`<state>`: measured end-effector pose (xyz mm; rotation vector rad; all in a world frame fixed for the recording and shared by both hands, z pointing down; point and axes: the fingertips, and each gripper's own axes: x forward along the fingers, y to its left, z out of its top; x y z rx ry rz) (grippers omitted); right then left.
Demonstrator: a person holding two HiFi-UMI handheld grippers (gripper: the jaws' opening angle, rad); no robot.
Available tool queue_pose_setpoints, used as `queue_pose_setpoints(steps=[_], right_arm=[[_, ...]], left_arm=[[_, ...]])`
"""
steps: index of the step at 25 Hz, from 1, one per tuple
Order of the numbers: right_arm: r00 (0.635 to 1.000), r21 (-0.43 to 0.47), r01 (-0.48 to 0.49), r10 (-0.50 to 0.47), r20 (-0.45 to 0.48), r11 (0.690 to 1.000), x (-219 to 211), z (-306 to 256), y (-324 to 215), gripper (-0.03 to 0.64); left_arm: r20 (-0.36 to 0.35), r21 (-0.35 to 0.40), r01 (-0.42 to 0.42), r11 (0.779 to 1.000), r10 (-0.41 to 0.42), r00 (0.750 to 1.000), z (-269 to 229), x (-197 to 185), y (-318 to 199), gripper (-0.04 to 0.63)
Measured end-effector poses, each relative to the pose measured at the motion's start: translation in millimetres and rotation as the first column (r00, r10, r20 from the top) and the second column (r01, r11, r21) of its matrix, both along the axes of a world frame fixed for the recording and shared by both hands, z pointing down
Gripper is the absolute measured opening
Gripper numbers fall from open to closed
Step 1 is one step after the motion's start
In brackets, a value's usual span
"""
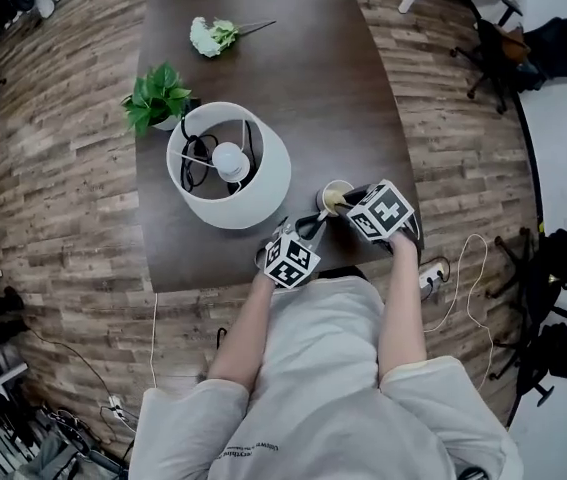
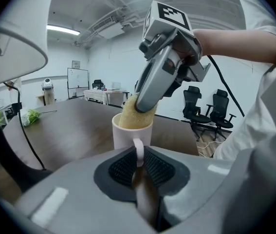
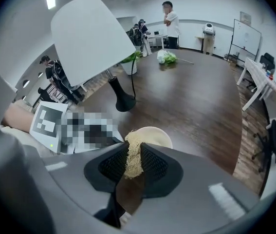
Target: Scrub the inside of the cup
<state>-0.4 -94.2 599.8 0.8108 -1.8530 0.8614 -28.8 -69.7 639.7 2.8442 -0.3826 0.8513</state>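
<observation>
Slippage at the handle looks like the main risk. The left gripper (image 2: 138,156) has only the cup's thin handle (image 2: 138,147) between its ribbed pads, so a hard sideways rub from the sponge could twist the cup (image 2: 128,135) around that loop or tip it. The cup also stands near the table's front edge, just ahead of the person, so a shove could send it off. A second risk is the sponge (image 2: 137,115) working loose. It is a soft, fibrous pad, and dragging it against the wall could pull it out of the grip.

The left gripper's jaws are drawn narrow, pinching the handle from both sides, with the cup upright beyond them. The right gripper (image 3: 133,161) is likewise nearly closed, squeezing the yellowish sponge between its pads. It leans in from above at a slant, so the sponge's free end sits in the cup's mouth and part of it shows above the rim. How deep it reaches I cannot tell.

The white cup rests on the dark wooden table (image 1: 293,88). Just to its left stands a lamp (image 1: 275,168) with a wide white shade. Farther off are a potted plant (image 1: 158,93) and a bunch of pale flowers (image 1: 211,36), well clear of the work.
</observation>
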Motion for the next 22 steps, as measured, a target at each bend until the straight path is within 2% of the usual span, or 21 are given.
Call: queue_pose_setpoints(steps=[9, 17, 22], right_arm=[[0.995, -0.058, 0.097, -0.097, 0.007, 0.994, 27.1, 11.0, -19.4, 0.095], [0.980, -0.087, 0.199, -0.199, 0.010, 0.976, 53.8, 17.2, -30.0, 0.092], [0.968, -0.144, 0.251, -0.250, 0.021, 0.957, 92.4, 18.1, -22.1, 0.093]], left_arm=[[-0.003, -0.012, 0.140, 0.990, -0.140, 0.990, 0.5, 33.3, -15.4, 0.046], [-0.007, -0.026, 0.277, 0.960, -0.278, 0.961, 1.9, 64.5, -24.5, 0.043], [-0.014, -0.069, 0.312, 0.948, -0.313, 0.950, 2.5, 97.8, -22.0, 0.046]])
